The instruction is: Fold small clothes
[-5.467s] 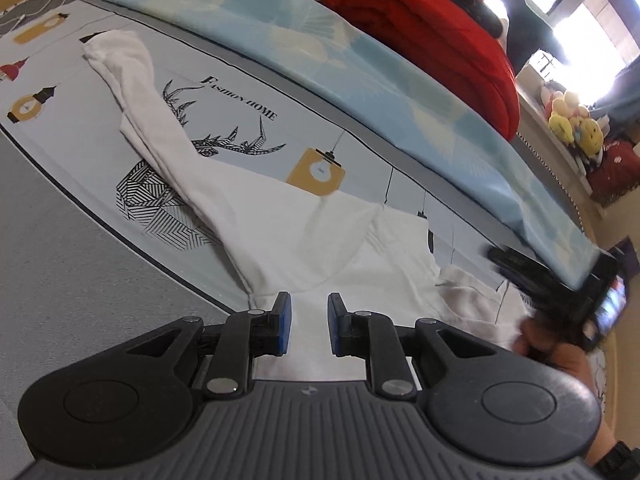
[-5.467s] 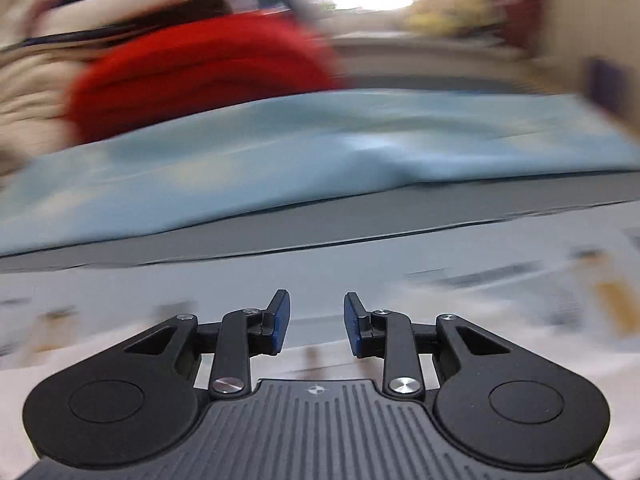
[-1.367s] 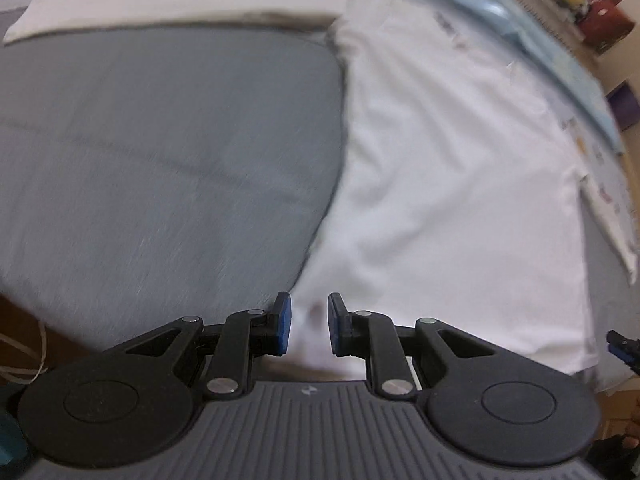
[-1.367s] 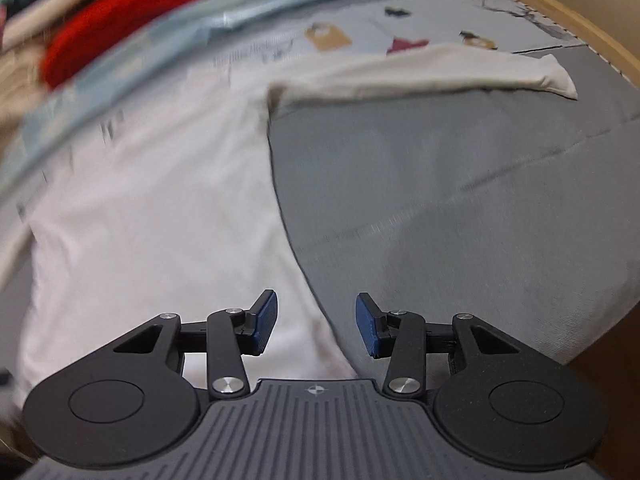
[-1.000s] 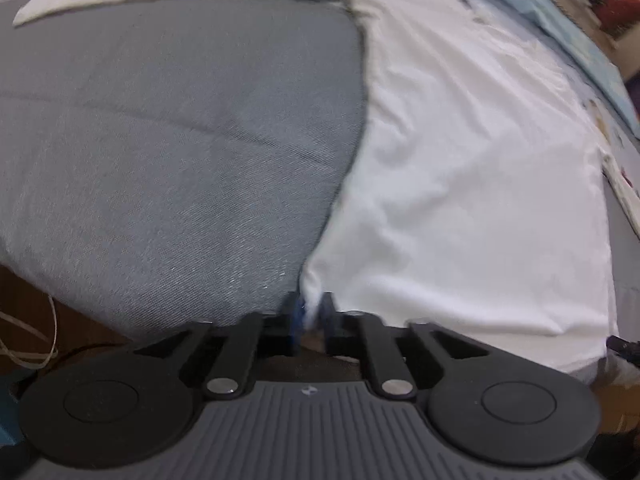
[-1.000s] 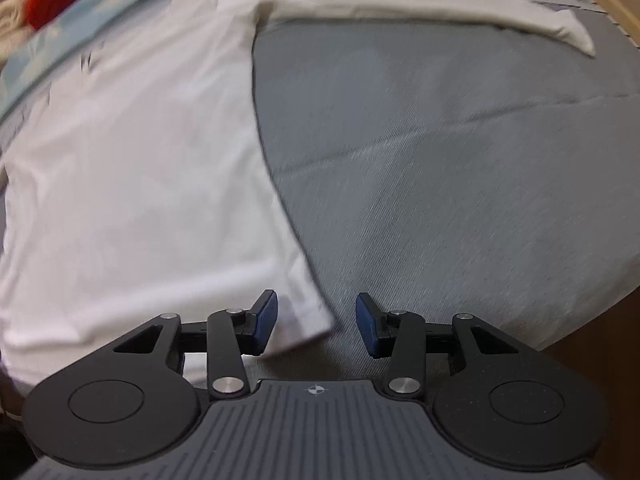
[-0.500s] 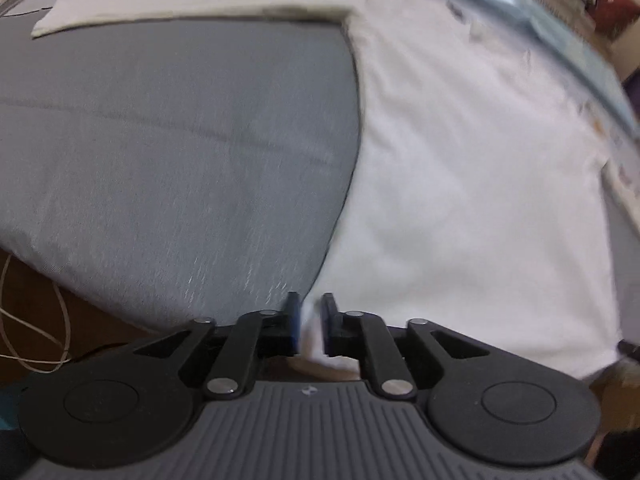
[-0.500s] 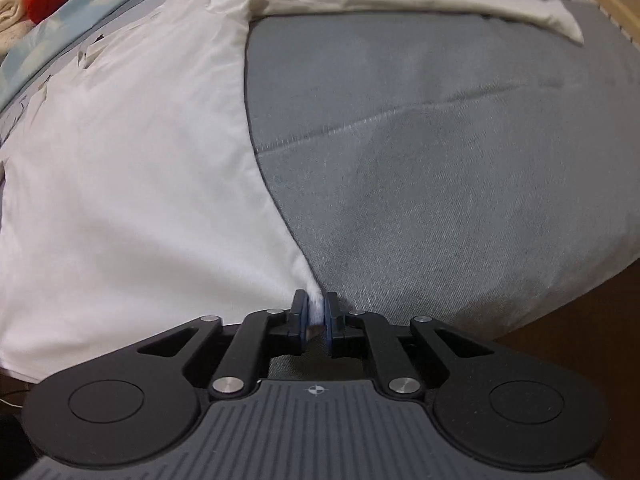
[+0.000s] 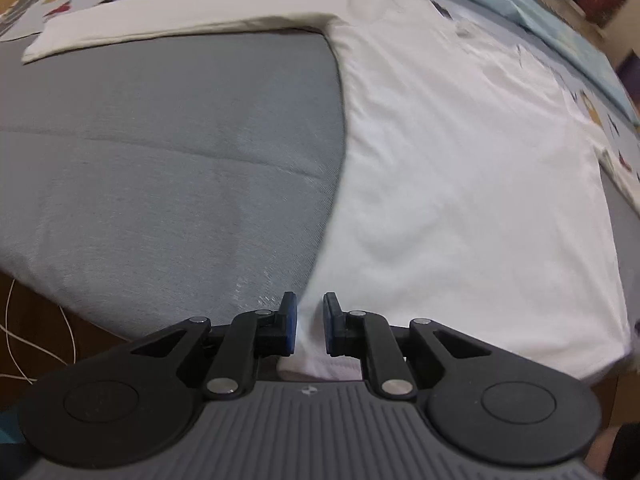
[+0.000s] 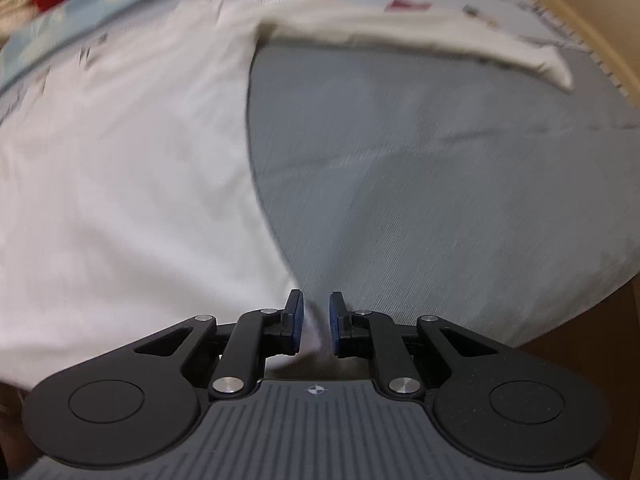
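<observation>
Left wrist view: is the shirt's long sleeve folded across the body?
No. The sleeve of the white shirt lies stretched out sideways across the grey bedcover, clear of the body.

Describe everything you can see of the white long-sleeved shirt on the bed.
The white shirt looks like thin soft knit and lies spread flat on the grey bedcover, partly over a printed sheet. Each sleeve stretches straight out sideways. Its hem lies nearest the cameras. One bottom corner sits between the fingers of the left gripper, whose jaws are closing; the other sits in the right gripper, whose jaws are opening.
</observation>
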